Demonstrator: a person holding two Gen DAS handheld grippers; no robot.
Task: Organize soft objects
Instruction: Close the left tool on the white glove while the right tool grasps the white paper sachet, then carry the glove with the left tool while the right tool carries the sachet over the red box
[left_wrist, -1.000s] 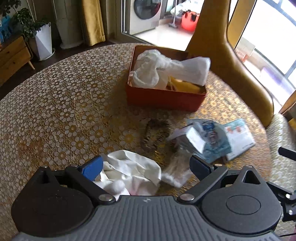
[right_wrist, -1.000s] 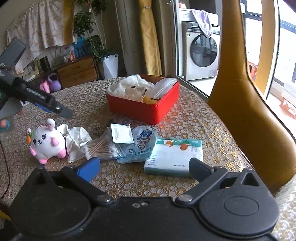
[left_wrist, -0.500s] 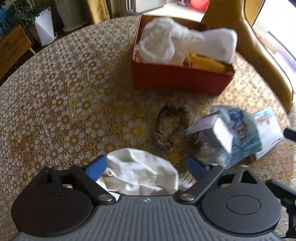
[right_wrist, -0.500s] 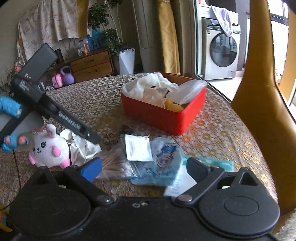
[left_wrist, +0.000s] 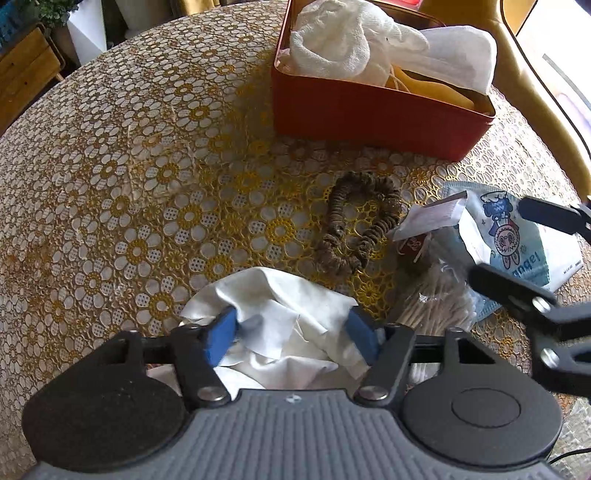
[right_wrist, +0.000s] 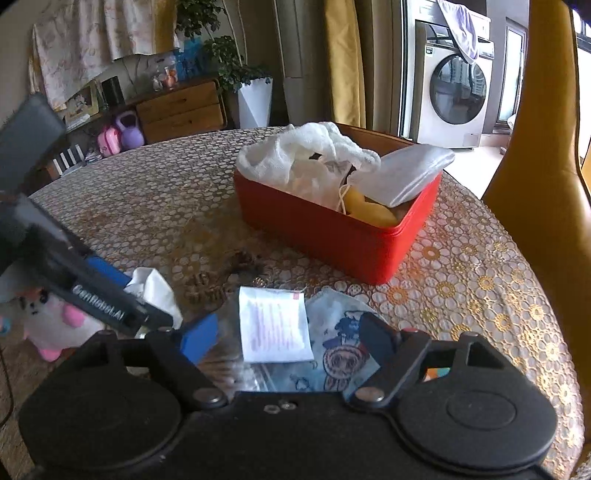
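Presently my left gripper (left_wrist: 291, 328), jaws just closing around the crumpled white cloth (left_wrist: 280, 295), should pinch deeper; right gripper (right_wrist: 286, 341) unclenched.

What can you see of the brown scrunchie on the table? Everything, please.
The brown scrunchie is a ruffled fabric hair tie, dull olive-brown, tightly gathered all round. It lies flat on the gold floral tablecloth as a stretched, uneven loop with cloth showing through its middle. It sits in front of the red box, beside the cotton swab bag and beyond the white cloth. Nothing grips it; whether it touches its neighbours is unclear. In the right wrist view it is blurred.
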